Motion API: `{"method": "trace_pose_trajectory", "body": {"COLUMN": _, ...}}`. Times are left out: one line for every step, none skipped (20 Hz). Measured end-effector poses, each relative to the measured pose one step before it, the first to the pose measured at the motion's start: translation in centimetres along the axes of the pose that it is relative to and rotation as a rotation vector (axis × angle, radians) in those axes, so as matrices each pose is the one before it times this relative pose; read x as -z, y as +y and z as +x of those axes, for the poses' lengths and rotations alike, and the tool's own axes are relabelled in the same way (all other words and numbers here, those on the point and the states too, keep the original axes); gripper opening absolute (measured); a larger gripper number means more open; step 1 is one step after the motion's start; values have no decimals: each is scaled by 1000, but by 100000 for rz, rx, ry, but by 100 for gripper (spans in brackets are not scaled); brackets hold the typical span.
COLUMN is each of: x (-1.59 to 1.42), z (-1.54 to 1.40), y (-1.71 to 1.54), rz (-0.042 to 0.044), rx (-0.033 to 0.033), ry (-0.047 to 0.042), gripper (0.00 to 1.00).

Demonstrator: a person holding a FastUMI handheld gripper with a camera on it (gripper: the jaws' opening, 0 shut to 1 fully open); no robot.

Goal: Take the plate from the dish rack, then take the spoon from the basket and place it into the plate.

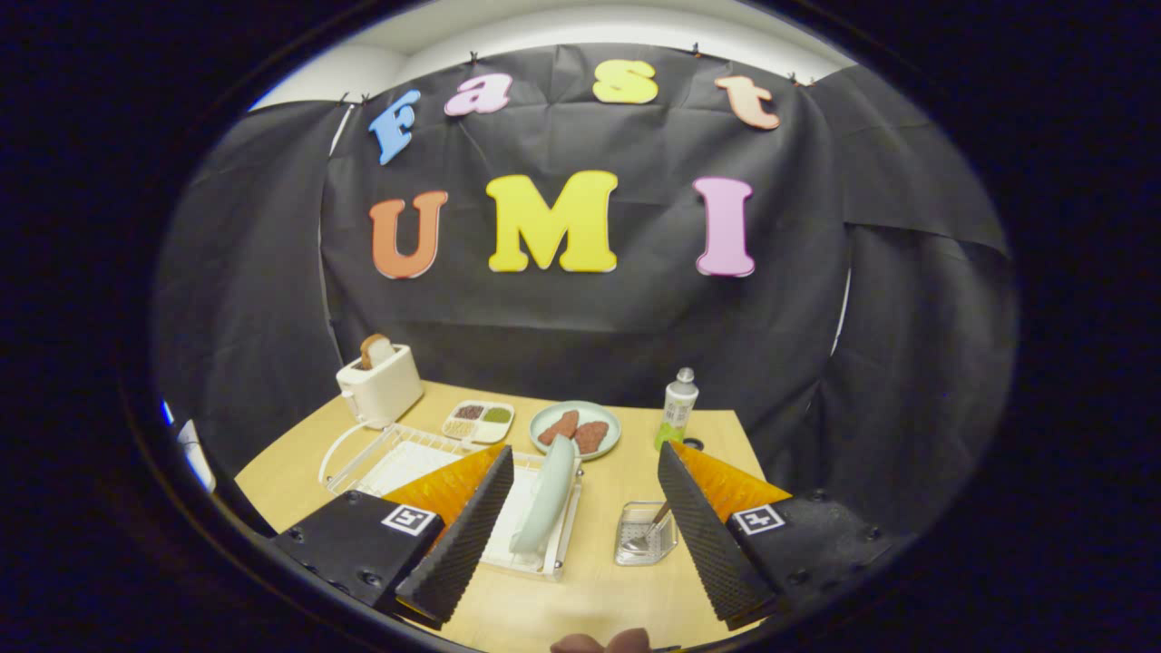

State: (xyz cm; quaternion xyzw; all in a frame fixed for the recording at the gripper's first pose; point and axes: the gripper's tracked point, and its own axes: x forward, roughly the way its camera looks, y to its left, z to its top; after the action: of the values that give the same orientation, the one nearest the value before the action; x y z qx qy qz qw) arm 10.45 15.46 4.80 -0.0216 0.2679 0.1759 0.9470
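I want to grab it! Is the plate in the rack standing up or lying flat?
Standing up: the pale green plate sits on edge in the white dish rack, between the open fingers.

Our gripper's look

Our gripper [580,472] has black ribbed finger pads [467,535], orange wedge backs, black screwed blocks bearing white square markers, fingers spread apart beside the dish rack [381,453].
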Motion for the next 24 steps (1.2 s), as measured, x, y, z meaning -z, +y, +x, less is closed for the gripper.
{"method": "trace_pose_trajectory", "body": {"x": -242, "z": 1104, "y": 494, "rz": -325, "rx": -1244, "ry": 5659, "gripper": 100}}
{"method": "trace_pose_trajectory", "body": {"x": 95, "z": 1386, "y": 750, "rz": -719, "rx": -2726, "ry": 6936, "gripper": 100}}
{"method": "trace_pose_trajectory", "body": {"x": 199, "z": 1177, "y": 411, "rz": 165, "rx": -1805, "ry": 7134, "gripper": 100}}
{"method": "trace_pose_trajectory", "body": {"x": -120, "z": 1297, "y": 72, "rz": 1716, "rx": -418, "ry": 4551, "gripper": 100}}
{"method": "trace_pose_trajectory", "body": {"x": -184, "z": 1443, "y": -71, "rz": 1440, "rx": 453, "ry": 3832, "gripper": 100}}
{"method": "trace_pose_trajectory", "body": {"x": 101, "z": 1140, "y": -325, "rz": 1647, "rx": 893, "ry": 3628, "gripper": 100}}
{"method": "trace_pose_trajectory", "body": {"x": -129, "z": 1524, "y": -160, "rz": 903, "rx": 766, "ry": 3596, "gripper": 100}}
{"method": "trace_pose_trajectory", "body": {"x": 197, "z": 1559, "y": -41, "rz": 884, "rx": 656, "ry": 3520, "gripper": 100}}
{"method": "trace_pose_trajectory", "body": {"x": -78, "z": 1369, "y": -125, "rz": 1816, "rx": 1220, "ry": 2760, "gripper": 100}}
{"method": "trace_pose_trajectory", "body": {"x": -100, "z": 1106, "y": -65, "rz": 1203, "rx": 198, "ry": 1799, "gripper": 100}}
{"method": "trace_pose_trajectory", "body": {"x": 16, "z": 1092, "y": 60, "rz": 1832, "rx": 261, "ry": 2048, "gripper": 100}}
{"method": "trace_pose_trajectory", "body": {"x": 248, "z": 910, "y": -37, "rz": 1678, "rx": 319, "ry": 2857, "gripper": 100}}
{"method": "trace_pose_trajectory", "body": {"x": 316, "z": 926, "y": 6, "rz": 1961, "rx": 395, "ry": 2580, "gripper": 100}}
{"method": "trace_pose_trajectory", "body": {"x": 254, "z": 790, "y": -135, "rz": 1753, "rx": 370, "ry": 2494, "gripper": 100}}
{"method": "trace_pose_trajectory", "body": {"x": 288, "z": 645, "y": -141, "rz": 1951, "rx": 1318, "ry": 2748, "gripper": 100}}
{"method": "trace_pose_trajectory", "body": {"x": 282, "z": 544, "y": -113, "rz": 1984, "rx": 1180, "ry": 2039, "gripper": 100}}
{"method": "trace_pose_trajectory", "body": {"x": 61, "z": 529, "y": 87, "rz": 1556, "rx": 527, "ry": 1060, "gripper": 99}}
{"method": "trace_pose_trajectory", "body": {"x": 132, "z": 306, "y": 131, "rz": 1319, "rx": 282, "ry": 1032, "gripper": 97}}
{"method": "trace_pose_trajectory", "body": {"x": 326, "z": 234, "y": 81, "rz": 1135, "rx": 161, "ry": 1610, "gripper": 91}}
{"method": "trace_pose_trajectory", "body": {"x": 189, "z": 158, "y": 176, "rz": 678, "rx": 209, "ry": 933, "gripper": 85}}
{"method": "trace_pose_trajectory", "body": {"x": 101, "z": 83, "y": 133, "rz": 621, "rx": 237, "ry": 615, "gripper": 79}}
{"method": "trace_pose_trajectory", "body": {"x": 146, "z": 42, "y": -20, "rz": 910, "rx": 1271, "ry": 499, "gripper": 73}}
{"method": "trace_pose_trajectory", "body": {"x": -94, "z": 120, "y": -185, "rz": 1318, "rx": 2228, "ry": -291, "gripper": 61}}
{"method": "trace_pose_trajectory", "body": {"x": -78, "z": -247, "y": -440, "rz": 215, "rx": 4027, "ry": -1132, "gripper": 50}}
